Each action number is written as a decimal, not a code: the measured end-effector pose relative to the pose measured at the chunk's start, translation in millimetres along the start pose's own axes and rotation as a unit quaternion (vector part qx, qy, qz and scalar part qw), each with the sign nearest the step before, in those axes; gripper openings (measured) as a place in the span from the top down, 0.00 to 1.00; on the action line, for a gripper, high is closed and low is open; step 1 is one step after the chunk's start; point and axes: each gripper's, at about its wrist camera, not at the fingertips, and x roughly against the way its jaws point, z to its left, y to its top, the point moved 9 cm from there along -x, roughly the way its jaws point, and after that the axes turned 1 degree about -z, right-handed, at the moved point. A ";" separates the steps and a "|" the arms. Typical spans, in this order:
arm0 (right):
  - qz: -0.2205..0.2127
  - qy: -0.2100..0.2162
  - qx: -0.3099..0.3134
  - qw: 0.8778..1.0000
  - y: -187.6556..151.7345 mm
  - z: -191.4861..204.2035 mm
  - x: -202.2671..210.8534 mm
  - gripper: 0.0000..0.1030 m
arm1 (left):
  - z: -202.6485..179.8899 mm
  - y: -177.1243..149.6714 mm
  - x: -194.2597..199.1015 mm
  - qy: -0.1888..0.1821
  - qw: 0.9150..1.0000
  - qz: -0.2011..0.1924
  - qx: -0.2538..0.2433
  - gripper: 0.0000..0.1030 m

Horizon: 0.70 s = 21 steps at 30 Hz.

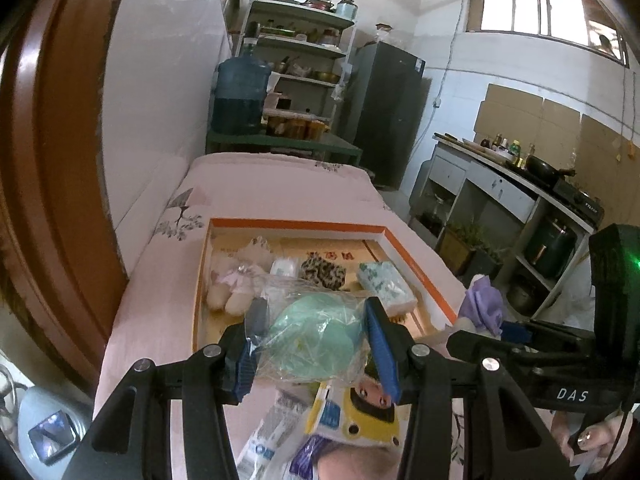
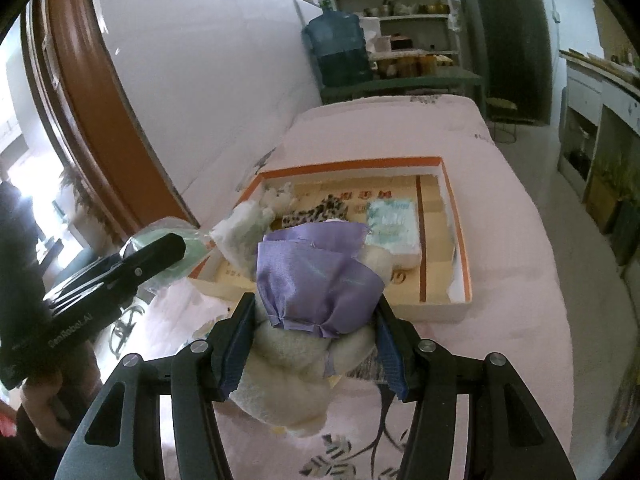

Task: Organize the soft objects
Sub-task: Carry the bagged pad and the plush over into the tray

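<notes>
Clamped between the blue pads of the left gripper (image 1: 316,344), a green soft item sealed in a clear plastic bag (image 1: 308,340) is held just above the near rim of the orange-edged box (image 1: 416,256). Beside it, a cream plush toy in a purple dress (image 2: 316,292) is pinched at the body by the right gripper (image 2: 316,344), jaws roughly half spread around it. Inside the box, a pink-dressed plush (image 1: 236,280), a leopard-print piece (image 1: 322,272) and a tissue pack (image 1: 386,286) are seen, with bare floor left along the far wall. Pink bedding (image 2: 516,280) spreads wide on every side of the box.
</notes>
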 end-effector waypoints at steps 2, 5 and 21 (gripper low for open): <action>-0.002 0.001 0.000 1.000 5.0 -0.6 -1.6 0.44 | 0.5 3.2 -5.5 0.000 1.000 0.002 0.000 0.52; -0.004 0.003 0.001 1.000 9.0 -1.2 -4.2 0.44 | -0.2 4.8 -13.3 -0.001 1.000 0.006 0.000 0.52; -0.011 -0.016 -0.003 1.000 40.5 -26.0 -26.3 0.44 | -19.2 39.6 -59.5 -0.019 1.000 0.007 -0.019 0.52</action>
